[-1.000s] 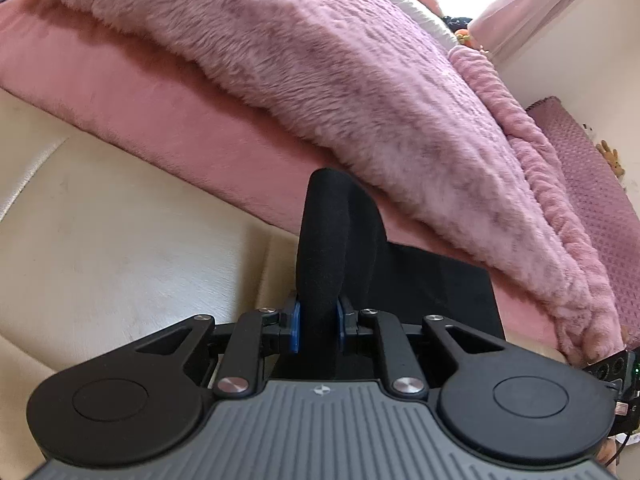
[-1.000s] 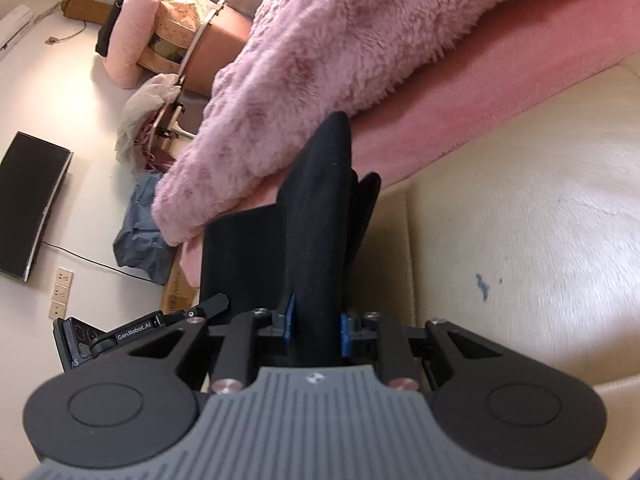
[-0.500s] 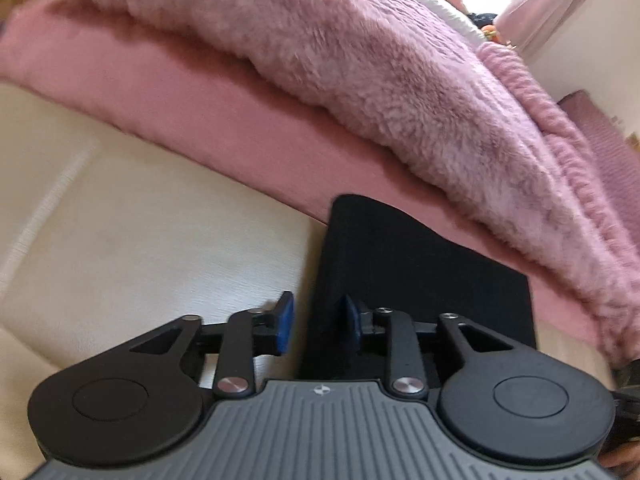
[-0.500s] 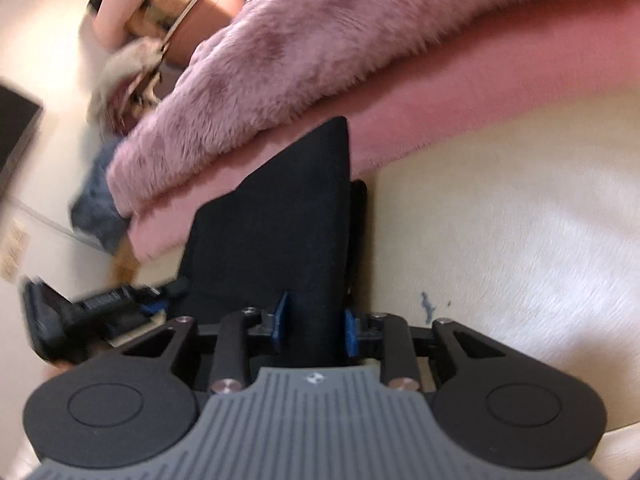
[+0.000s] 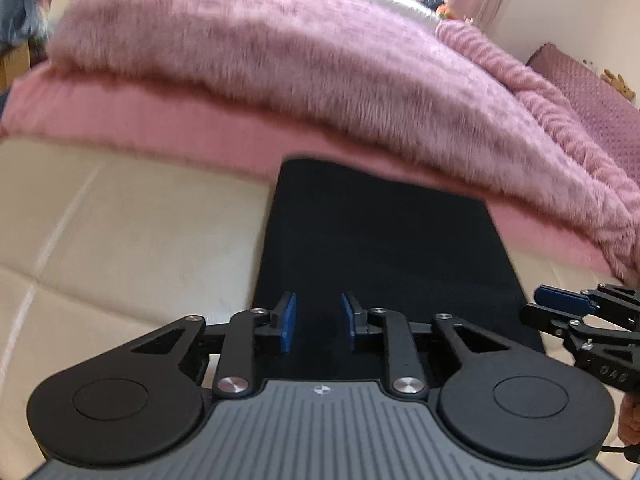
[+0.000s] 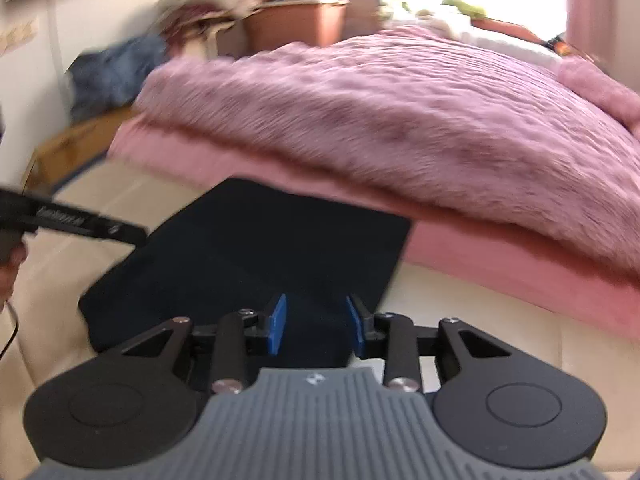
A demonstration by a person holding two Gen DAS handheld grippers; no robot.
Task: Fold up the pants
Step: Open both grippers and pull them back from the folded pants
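Nearest in the left wrist view, the left gripper (image 5: 318, 322) is seen with its blue pads apart and nothing pinched between them; its jaws are closing over the near edge of the black pants (image 5: 380, 248), which lie beneath the gap and are not gripped. In the right wrist view the right gripper (image 6: 316, 325) is likewise parted and empty, held over the near right corner of the pants (image 6: 248, 268). The garment is laid flat as a compact dark rectangle on the cream mattress surface (image 5: 120, 232), with its far edge against the pink blanket (image 5: 160, 128) and the furry pink throw (image 5: 320, 80) beyond. The fold in hand is judged laid down and released; the next move would call for smoothing, or for one more fold if a smaller bundle is wanted. The long axis appears to run from the near edge toward the blanket, though fisheye distortion leaves this uncertain.
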